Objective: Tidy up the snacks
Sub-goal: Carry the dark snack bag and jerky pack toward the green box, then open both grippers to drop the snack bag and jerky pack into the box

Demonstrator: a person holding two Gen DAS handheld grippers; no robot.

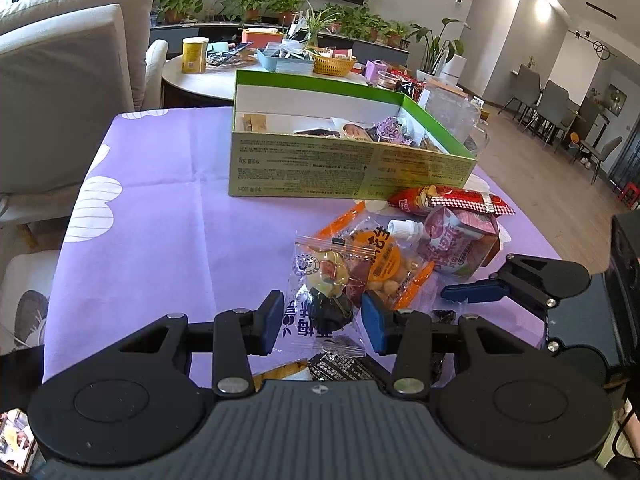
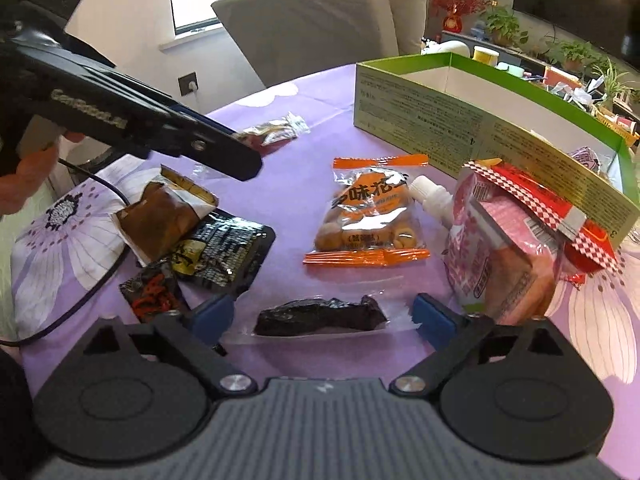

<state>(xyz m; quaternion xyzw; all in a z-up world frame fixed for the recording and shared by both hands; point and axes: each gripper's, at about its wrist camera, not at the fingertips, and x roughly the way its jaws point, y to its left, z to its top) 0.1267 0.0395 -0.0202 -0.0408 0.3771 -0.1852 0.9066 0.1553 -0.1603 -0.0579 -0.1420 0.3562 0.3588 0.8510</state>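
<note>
A green box (image 1: 352, 168) (image 2: 480, 132) with several snacks inside stands on the purple tablecloth (image 1: 160, 220). My left gripper (image 1: 322, 326) holds a clear plum packet (image 1: 324, 292), its pads pressed on both sides. My right gripper (image 2: 324, 316) is open, its pads either side of a dark dried-fruit packet (image 2: 320, 316) lying on the cloth. An orange peanut packet (image 2: 368, 212) (image 1: 384, 264), a pink spouted pouch (image 2: 496, 256) (image 1: 456, 240) and a red sausage (image 1: 448, 200) (image 2: 552, 208) lie near the box.
Black and brown snack packets (image 2: 208, 248) lie left of the right gripper; another small packet (image 2: 276, 130) lies farther back. A beige sofa (image 1: 72, 60) stands left. A round side table (image 1: 208, 80) with clutter is behind the box.
</note>
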